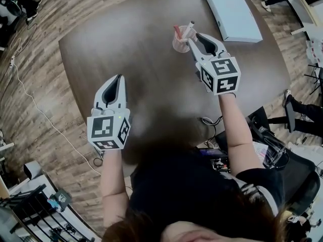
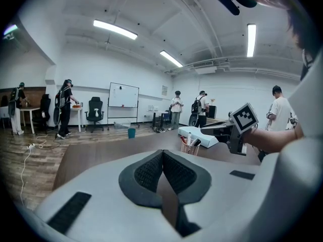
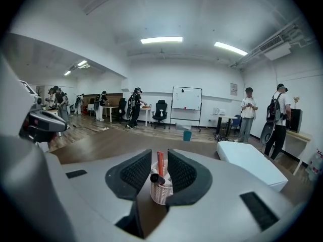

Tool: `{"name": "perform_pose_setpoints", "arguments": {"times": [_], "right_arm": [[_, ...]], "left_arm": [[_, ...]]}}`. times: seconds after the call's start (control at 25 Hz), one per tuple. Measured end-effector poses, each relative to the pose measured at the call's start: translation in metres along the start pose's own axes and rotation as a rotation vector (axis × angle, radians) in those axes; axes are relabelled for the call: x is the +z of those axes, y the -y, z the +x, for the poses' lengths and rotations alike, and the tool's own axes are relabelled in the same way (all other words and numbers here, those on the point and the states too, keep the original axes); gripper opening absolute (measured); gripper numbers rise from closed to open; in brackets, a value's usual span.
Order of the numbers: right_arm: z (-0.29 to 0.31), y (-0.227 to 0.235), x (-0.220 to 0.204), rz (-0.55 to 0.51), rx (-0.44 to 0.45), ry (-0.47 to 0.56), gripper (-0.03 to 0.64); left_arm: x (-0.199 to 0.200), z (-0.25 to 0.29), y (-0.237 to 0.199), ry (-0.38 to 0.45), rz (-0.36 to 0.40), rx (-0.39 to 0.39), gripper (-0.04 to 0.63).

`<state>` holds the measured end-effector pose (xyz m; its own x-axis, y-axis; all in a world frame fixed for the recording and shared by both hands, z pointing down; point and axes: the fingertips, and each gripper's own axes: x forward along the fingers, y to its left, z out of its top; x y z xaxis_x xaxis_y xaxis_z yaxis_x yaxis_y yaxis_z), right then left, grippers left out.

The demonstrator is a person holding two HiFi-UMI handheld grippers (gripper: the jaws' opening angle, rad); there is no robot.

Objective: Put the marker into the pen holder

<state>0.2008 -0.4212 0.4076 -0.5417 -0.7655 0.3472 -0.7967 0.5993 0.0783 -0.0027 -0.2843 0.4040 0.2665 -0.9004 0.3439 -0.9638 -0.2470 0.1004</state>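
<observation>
A white mesh pen holder [image 1: 180, 42] stands on the dark round table [image 1: 146, 69]. A white marker with a dark end [image 1: 188, 30] leans in it beside a red pen [image 1: 177, 32]. My right gripper [image 1: 195, 38] hovers just right of the holder, open; nothing is pressed between its pads. In the right gripper view the holder [image 3: 161, 189], the marker's dark end [image 3: 155, 178] and the red pen [image 3: 160, 164] show through the gap of the gripper [image 3: 159, 155]. My left gripper [image 1: 120, 77] is shut and empty over the table's near left; its tips [image 2: 162, 153] meet.
A flat white box [image 1: 232, 14] lies at the table's far right, behind the holder [image 2: 190, 147]. A cable loop [image 1: 207, 120] hangs at the table's near edge. A chair and gear stand at the right. People stand about the room in the distance.
</observation>
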Motion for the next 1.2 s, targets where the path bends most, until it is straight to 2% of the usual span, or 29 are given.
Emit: {"name": "perform_pose_setpoints", "arguments": {"times": [0.32,0.6,0.76,1.2], "right_arm": [[-0.024,-0.015,0.0,-0.02,-0.031,-0.009,0.083],[-0.054,-0.038,0.015,-0.018,-0.078,0.031,0.028],[-0.066,-0.056,0.025,-0.009,-0.102,0.046,0.018],[-0.083,-0.139,0.044,-0.001,-0.044,0.056,0.018]], "left_arm": [[0.003,-0.015,-0.003,0.02,0.003,-0.009,0.028],[0.016,-0.042,-0.02,0.061,0.007,-0.001,0.028],[0.021,-0.063,-0.033,0.08,0.02,0.002,0.028],[0.028,-0.116,-0.074,0.111,-0.017,0.043,0.028]]}}
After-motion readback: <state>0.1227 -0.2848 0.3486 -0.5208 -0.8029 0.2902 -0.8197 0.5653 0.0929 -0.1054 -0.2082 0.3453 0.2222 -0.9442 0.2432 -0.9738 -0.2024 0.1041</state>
